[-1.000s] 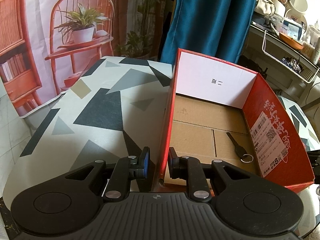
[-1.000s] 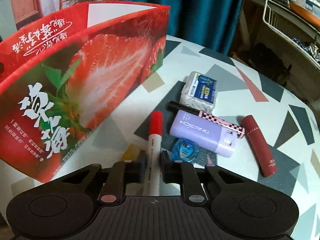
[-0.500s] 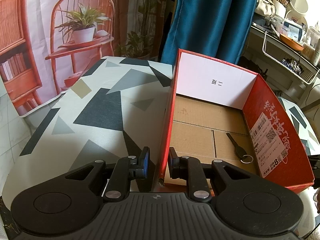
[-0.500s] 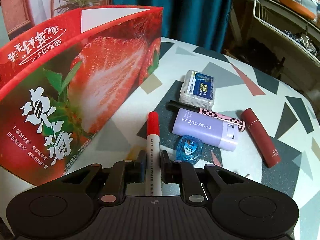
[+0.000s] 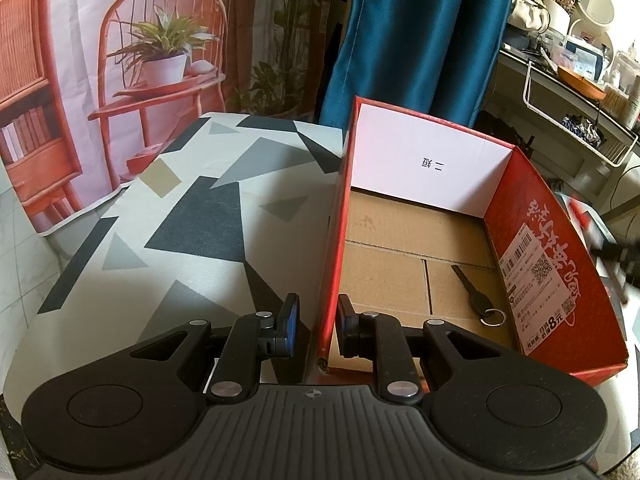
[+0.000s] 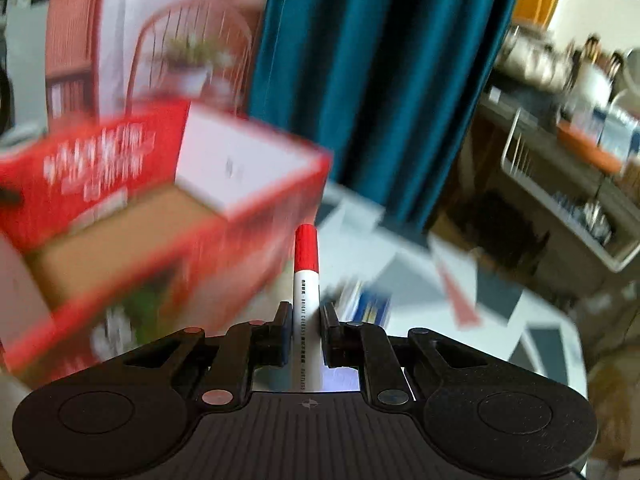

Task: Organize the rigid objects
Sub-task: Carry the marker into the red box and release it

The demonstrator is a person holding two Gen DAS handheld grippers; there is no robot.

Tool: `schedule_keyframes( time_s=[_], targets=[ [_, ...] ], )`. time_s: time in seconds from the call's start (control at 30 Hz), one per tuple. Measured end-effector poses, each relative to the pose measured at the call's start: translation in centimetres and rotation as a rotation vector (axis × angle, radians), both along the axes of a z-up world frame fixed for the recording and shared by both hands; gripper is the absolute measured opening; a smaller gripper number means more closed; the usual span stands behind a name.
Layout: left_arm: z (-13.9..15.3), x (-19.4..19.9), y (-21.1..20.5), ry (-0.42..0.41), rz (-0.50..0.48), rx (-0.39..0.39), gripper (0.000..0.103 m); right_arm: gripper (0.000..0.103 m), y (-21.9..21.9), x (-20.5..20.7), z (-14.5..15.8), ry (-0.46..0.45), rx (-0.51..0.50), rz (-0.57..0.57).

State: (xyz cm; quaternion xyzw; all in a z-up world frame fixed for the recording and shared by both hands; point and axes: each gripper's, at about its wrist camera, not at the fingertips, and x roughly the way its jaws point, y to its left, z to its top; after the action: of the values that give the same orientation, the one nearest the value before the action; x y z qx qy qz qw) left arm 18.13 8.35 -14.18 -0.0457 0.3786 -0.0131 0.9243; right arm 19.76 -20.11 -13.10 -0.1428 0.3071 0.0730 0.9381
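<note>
A red strawberry box [image 5: 532, 248] lies open on the patterned table, with a black key [image 5: 478, 296] on its cardboard floor. My left gripper [image 5: 318, 314] is shut on the box's near left wall, one finger on each side. My right gripper [image 6: 306, 318] is shut on a white marker with a red cap [image 6: 306, 276], lifted above the table and pointing forward. The box [image 6: 120, 208] shows blurred at the left of the right wrist view. The right gripper shows as a dark blur [image 5: 616, 252] beyond the box's right wall.
The patterned table [image 5: 192, 216] spreads left of the box. A teal curtain [image 5: 412, 40] hangs behind. A cluttered shelf with a wire basket [image 5: 576, 128] stands at the right. Blurred small items [image 6: 368, 304] lie on the table under the marker.
My right gripper has lifted the marker off the table and swung up and towards the box; its view is now blurred. The left gripper and the box have not moved.
</note>
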Motion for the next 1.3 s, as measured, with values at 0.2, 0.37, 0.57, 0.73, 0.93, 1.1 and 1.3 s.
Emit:
schedule_keyframes(
  time_s=[0.2,0.37,0.57,0.73,0.93,1.1,1.3],
  targets=[
    [0.0,-0.1,0.0,-0.008,-0.009,0.002,0.019,0.013,2.6,1.4,4.0,-0.132,0.022,0.098],
    [0.0,-0.1,0.0,-0.011,-0.014,-0.002,0.019,0.013,6.0,2.8,4.2,-0.156,0.014,0.204],
    [0.0,-0.1,0.1,-0.013,-0.020,-0.005,0.019,0.013,9.5,3.7,2.7,-0.113,-0.004,0.281],
    [-0.1,-0.1,0.2,-0.014,-0.022,-0.010,0.019,0.013,10.1,3.6,1.2,-0.056,-0.005,0.293],
    [-0.1,-0.1,0.2,-0.014,-0.022,-0.011,0.019,0.014,9.9,3.5,-0.4,0.000,-0.036,0.292],
    [-0.1,-0.1,0.2,-0.014,-0.022,-0.011,0.019,0.014,9.5,3.4,-1.3,0.030,-0.061,0.286],
    [-0.2,-0.1,0.3,-0.013,-0.021,-0.011,0.019,0.020,9.3,2.9,-1.2,0.025,-0.064,0.290]
  ],
)
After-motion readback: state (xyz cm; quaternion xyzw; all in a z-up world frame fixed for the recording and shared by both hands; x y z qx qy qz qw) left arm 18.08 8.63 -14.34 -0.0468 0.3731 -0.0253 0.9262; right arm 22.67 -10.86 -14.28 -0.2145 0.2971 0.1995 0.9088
